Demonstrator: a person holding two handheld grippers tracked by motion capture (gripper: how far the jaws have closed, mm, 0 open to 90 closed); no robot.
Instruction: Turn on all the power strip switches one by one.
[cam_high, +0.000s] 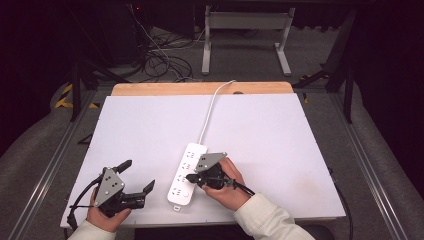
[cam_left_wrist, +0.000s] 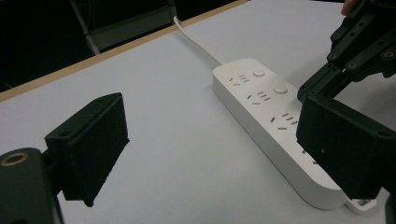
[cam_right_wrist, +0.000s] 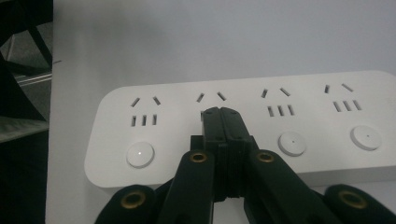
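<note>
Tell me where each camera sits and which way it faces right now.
High view: above the person's side, looking forward and down on the table; both hands, left tool and right tool show.
Left gripper view: rides the left tool, jaws apart, facing the power strip.
Right gripper view: rides the right tool, jaws together over the strip's sockets.
Shared: all three show the power strip.

Lab: floor cables (cam_high: 160, 60), railed table (cam_high: 280, 130)
</note>
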